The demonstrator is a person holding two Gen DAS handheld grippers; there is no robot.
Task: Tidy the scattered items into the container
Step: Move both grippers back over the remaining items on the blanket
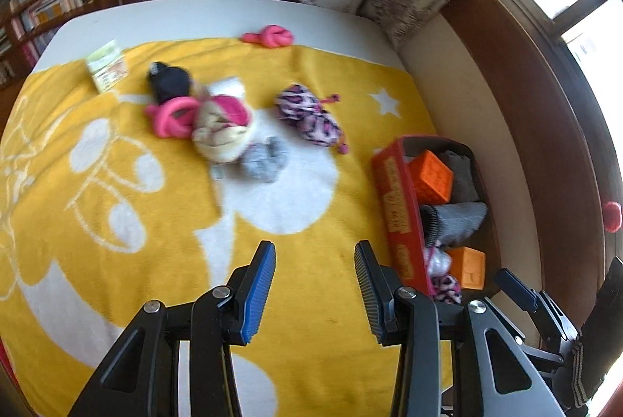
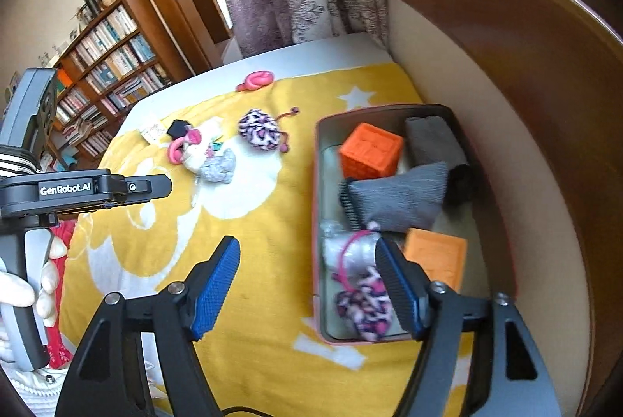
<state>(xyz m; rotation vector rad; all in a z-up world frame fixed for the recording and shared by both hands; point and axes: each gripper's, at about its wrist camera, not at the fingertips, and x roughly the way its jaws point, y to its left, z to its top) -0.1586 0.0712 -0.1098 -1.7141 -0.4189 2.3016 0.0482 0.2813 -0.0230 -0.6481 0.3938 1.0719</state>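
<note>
Several soft items [image 1: 222,121] lie clustered mid-bed, well apart from the red container [image 2: 317,206] at the bed's edge. Both my grippers, left [image 1: 315,288] and right [image 2: 307,288], have fingers released, grasping nothing. Grabbing the tangled heap risks dragging neighbours along.

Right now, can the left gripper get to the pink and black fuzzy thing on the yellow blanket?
Probably yes. The left gripper holds nothing, and only bare yellow blanket lies between it and the pink and black fuzzy thing. That sits apart from the toy pile, so nothing blocks the way.
</note>
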